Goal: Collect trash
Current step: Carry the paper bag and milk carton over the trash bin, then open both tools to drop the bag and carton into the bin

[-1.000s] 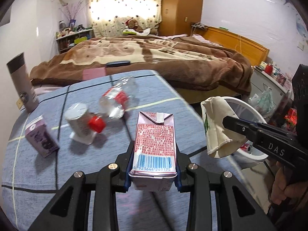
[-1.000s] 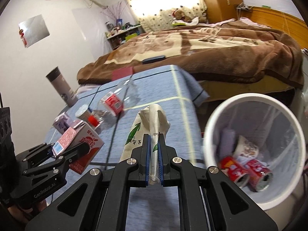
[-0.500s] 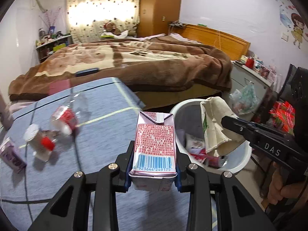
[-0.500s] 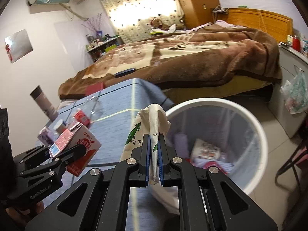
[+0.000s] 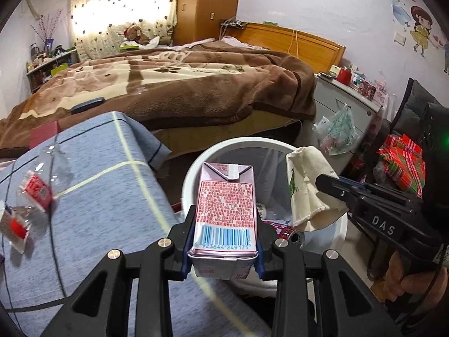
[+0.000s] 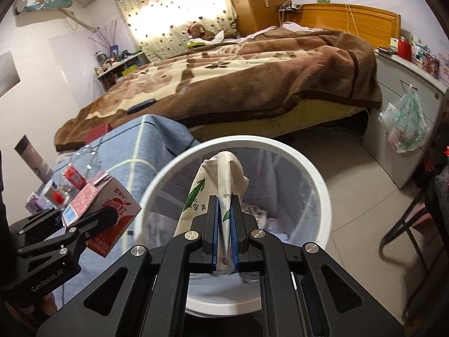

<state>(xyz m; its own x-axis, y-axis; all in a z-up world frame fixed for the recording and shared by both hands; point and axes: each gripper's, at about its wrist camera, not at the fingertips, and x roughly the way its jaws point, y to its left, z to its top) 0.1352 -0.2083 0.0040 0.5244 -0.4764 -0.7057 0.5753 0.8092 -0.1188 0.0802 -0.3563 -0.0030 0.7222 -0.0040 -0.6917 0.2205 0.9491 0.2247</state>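
Note:
My left gripper (image 5: 223, 241) is shut on a pink drink carton (image 5: 226, 205) with a barcode, held upright over the near rim of the white trash bin (image 5: 224, 144). The same carton (image 6: 101, 205) shows at the left of the right wrist view. My right gripper (image 6: 224, 224) is shut on a crumpled cream paper bag (image 6: 219, 179) with green print, hanging over the mouth of the bin (image 6: 308, 168). From the left wrist view the bag (image 5: 306, 185) hangs above the bin's right side. Cans and wrappers lie inside the bin.
A blue-clothed table (image 5: 98, 196) at the left holds a clear plastic bottle (image 5: 36, 185), a small purple carton (image 6: 35, 202) and a tall grey tumbler (image 6: 32, 157). A bed with a brown blanket (image 5: 182, 84) lies behind. A grey cabinet (image 6: 404, 118) with a hanging plastic bag stands at the right.
Both grippers have swung right from above the table to above the bin, keeping hold of the carton and the paper bag. The bottle and other table litter have slid to the left of view.

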